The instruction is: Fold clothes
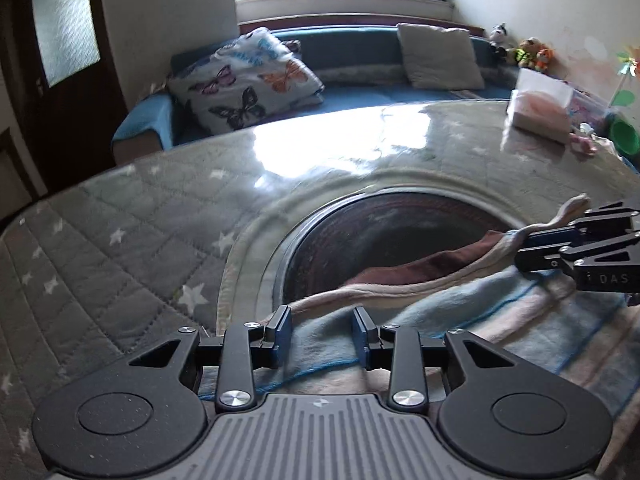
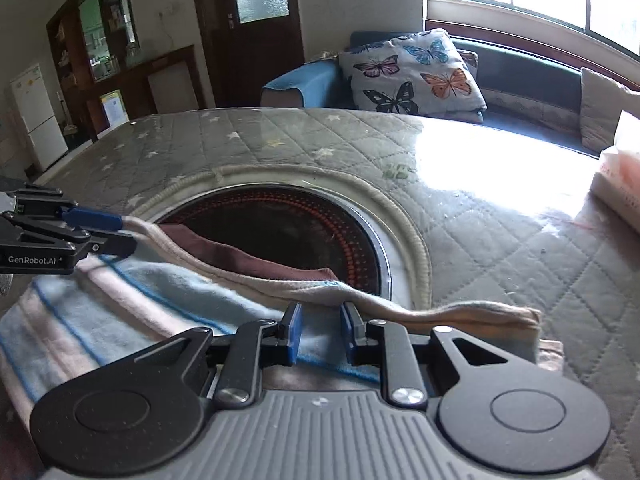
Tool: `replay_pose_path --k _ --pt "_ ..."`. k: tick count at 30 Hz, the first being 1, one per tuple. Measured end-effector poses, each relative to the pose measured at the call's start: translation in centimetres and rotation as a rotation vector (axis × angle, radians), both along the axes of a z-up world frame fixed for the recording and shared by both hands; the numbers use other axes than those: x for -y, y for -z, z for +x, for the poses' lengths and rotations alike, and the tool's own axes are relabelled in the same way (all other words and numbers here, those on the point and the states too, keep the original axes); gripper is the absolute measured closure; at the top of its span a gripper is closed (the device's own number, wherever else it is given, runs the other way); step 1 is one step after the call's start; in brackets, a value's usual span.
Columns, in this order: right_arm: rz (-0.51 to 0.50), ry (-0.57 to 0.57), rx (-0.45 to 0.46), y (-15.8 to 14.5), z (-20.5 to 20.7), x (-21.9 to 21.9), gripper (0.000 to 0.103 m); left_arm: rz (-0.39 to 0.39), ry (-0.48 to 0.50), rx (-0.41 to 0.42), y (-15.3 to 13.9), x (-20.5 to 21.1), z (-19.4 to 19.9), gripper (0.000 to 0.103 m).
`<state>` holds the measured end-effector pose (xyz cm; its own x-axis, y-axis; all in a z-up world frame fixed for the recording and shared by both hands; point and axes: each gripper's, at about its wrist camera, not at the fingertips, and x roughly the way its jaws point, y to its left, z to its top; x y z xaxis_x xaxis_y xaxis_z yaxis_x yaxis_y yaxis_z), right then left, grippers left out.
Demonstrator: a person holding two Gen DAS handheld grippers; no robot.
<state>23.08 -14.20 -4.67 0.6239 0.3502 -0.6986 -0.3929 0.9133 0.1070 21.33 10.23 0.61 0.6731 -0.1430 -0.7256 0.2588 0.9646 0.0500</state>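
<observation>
A striped garment (image 1: 500, 320), light blue and pale pink with a brown lining, lies folded on the quilted table cover (image 1: 120, 240) over a round dark glass panel (image 1: 400, 232). My left gripper (image 1: 322, 336) is open, its blue pads on either side of the garment's near edge. My right gripper (image 2: 320, 332) is open over the garment (image 2: 140, 312), its pads straddling the beige hem (image 2: 440, 312). Each gripper shows in the other view: the right one (image 1: 520, 246) and the left one (image 2: 120, 228), both at the hem.
A tissue box (image 1: 540, 108) and small items stand at the table's far right. A sofa with a butterfly cushion (image 1: 244, 80) runs behind the table under the window. A dark door (image 2: 256, 20) and a fridge (image 2: 36, 116) stand at the back.
</observation>
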Motion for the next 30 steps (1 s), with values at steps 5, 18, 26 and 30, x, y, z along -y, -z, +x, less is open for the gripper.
replay_pose_path --k 5,18,26,30 --pt "0.016 0.025 0.011 0.4 0.7 -0.1 0.072 -0.028 -0.039 -0.004 0.3 -0.6 0.4 0.061" --pt "-0.069 -0.121 0.067 -0.2 -1.8 -5.4 0.048 -0.004 -0.017 0.030 -0.6 0.2 -0.8 0.046" --pt "-0.107 -0.221 0.099 -0.2 -4.9 -8.5 0.042 0.011 -0.037 0.027 -0.4 -1.4 -0.7 0.037" --pt "-0.095 -0.280 0.115 -0.6 -6.4 -10.5 0.042 0.015 -0.060 0.044 -1.2 -2.5 -1.0 0.037"
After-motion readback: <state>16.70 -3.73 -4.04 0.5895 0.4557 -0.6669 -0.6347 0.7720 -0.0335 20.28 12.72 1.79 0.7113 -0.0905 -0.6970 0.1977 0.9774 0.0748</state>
